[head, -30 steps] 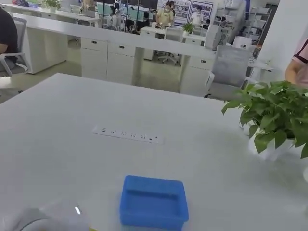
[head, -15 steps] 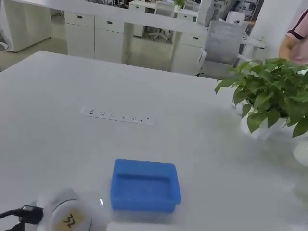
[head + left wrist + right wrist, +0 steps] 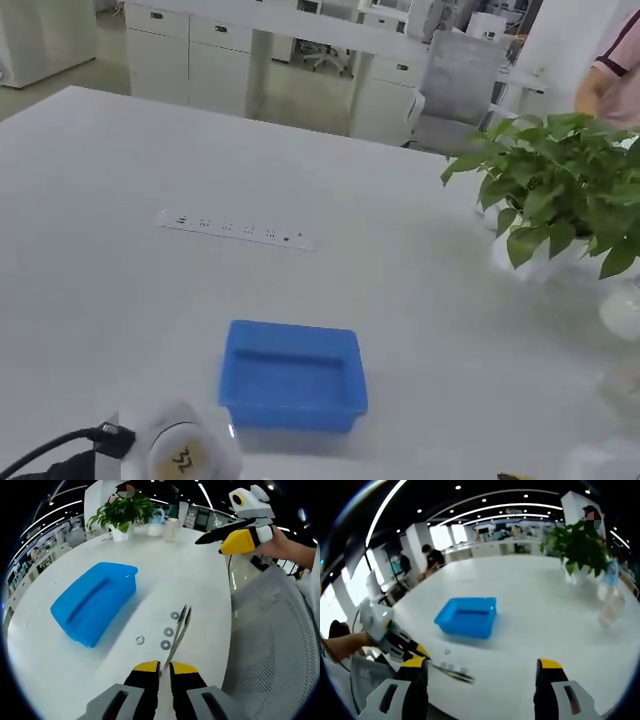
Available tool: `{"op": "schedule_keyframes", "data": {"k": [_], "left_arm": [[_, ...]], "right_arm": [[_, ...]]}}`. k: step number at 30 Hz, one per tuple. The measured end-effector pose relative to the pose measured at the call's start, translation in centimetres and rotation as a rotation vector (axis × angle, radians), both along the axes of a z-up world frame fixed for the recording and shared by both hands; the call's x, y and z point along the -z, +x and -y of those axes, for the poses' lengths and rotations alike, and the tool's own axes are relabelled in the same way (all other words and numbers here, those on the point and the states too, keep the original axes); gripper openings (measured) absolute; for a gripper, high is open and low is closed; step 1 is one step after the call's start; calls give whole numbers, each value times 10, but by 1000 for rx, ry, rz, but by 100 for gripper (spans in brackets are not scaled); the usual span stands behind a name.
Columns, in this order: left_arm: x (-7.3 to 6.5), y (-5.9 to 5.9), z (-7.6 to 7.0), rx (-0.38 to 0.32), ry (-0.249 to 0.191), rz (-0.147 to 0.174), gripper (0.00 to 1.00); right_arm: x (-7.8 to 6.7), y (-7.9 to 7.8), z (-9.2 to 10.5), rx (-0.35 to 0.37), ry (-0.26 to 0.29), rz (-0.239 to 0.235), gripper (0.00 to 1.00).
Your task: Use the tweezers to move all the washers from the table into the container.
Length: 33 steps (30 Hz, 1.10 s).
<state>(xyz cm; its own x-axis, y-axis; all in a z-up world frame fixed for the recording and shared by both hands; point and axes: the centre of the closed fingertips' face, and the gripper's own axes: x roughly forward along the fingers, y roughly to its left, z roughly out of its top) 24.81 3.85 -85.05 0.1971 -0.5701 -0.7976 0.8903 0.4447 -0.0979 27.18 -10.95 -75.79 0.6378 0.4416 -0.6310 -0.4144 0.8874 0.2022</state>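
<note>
Change since earlier: head camera has dipped, so the whole scene slides; against the power strip [image 3: 237, 230] the container has not shifted. White body of the left tool [image 3: 165, 667] now sits further into the lower-left corner of the head view.
Left tool: clenched on the thin metal tweezers [image 3: 179, 632], which run straight ahead from its jaws, tips low over the white counter [image 3: 200, 585].
Right tool [image 3: 480, 662]: jaws spread wide, nothing between them.
Washers: four small flat metal washers [image 3: 169, 631] counted in the left gripper view, on the counter just ahead of the left tool, beside the tweezers on the container side. None between the tweezer tips.
Container: blue rectangular plastic container [image 3: 292, 375], ahead and to the left of the left tool, apart from the washers. No washer visible inside.
Progress: judged at the start; no transfer done.
Remaining: all four visible washers still to be picked and dropped in, one by one.
</note>
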Motion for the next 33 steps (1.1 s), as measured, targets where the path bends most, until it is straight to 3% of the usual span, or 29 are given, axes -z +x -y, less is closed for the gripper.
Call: {"op": "schedule_keyframes", "data": {"k": [7, 10, 11, 17, 23, 33], "left_arm": [[10, -1, 7, 34, 10, -3, 4], [16, -3, 6, 68, 38, 5, 0], [14, -3, 6, 72, 35, 19, 0], [13, -8, 8, 111, 46, 33, 0], [14, -13, 9, 99, 28, 2, 0], [4, -15, 10, 84, 21, -3, 0]], "right_arm": [[-1, -2, 1, 5, 0, -1, 88], [-2, -2, 1, 3, 0, 0, 88], [-3, -2, 0, 1, 0, 2, 88], [-7, 0, -4, -5, 10, 11, 88], [-12, 0, -11, -14, 28, 25, 88], [-16, -5, -11, -23, 31, 41, 88]]}}
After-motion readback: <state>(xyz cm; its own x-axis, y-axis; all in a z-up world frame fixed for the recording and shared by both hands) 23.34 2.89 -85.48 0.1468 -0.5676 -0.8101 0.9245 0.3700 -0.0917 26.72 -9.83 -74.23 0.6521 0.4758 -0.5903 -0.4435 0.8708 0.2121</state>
